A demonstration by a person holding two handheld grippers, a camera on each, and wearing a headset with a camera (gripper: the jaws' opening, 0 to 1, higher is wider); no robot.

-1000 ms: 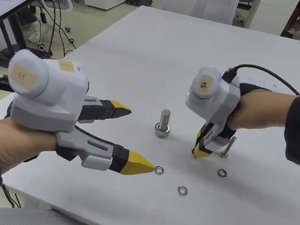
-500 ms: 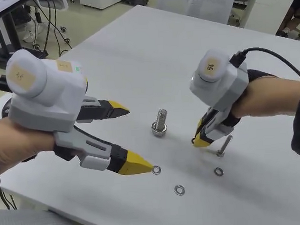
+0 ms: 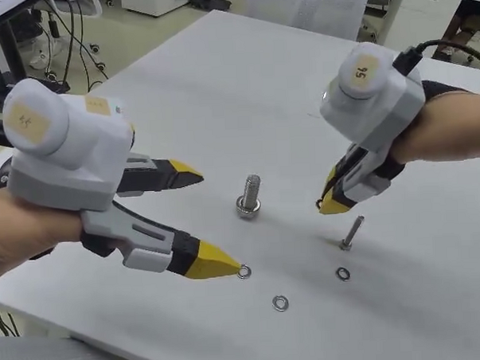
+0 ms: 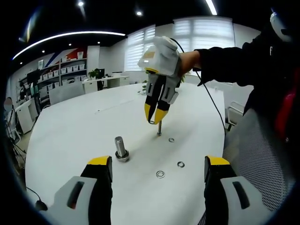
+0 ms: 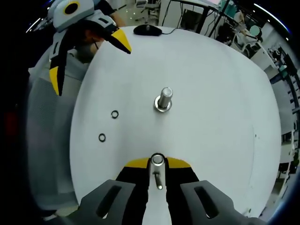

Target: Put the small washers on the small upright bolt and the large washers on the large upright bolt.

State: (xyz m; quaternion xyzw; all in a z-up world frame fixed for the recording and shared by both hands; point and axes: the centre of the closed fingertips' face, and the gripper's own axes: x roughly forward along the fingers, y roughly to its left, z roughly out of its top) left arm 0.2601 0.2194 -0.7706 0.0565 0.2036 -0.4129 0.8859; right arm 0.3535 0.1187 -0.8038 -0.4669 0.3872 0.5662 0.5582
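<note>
The large upright bolt (image 3: 249, 197) stands mid-table; the small upright bolt (image 3: 351, 232) leans a little to its right. Three small washers lie flat in front of them: one (image 3: 244, 271) just off my left gripper's near jaw tip, one (image 3: 280, 303) nearer the table edge, one (image 3: 343, 273) below the small bolt. My left gripper (image 3: 208, 223) is open and holds nothing; its own view shows the large bolt (image 4: 121, 149) and washers (image 4: 160, 174) ahead. My right gripper (image 3: 332, 201) hovers shut above the small bolt (image 5: 157, 169), with nothing visible in it.
The white table (image 3: 220, 93) stretches away bare behind the bolts. Its near edge (image 3: 151, 343) runs just below the washers. Desks, chairs and cables stand on the floor beyond the far edges.
My right gripper has lifted up and away from beside the small bolt, which now stands free below it. The left gripper has stayed in place, open.
</note>
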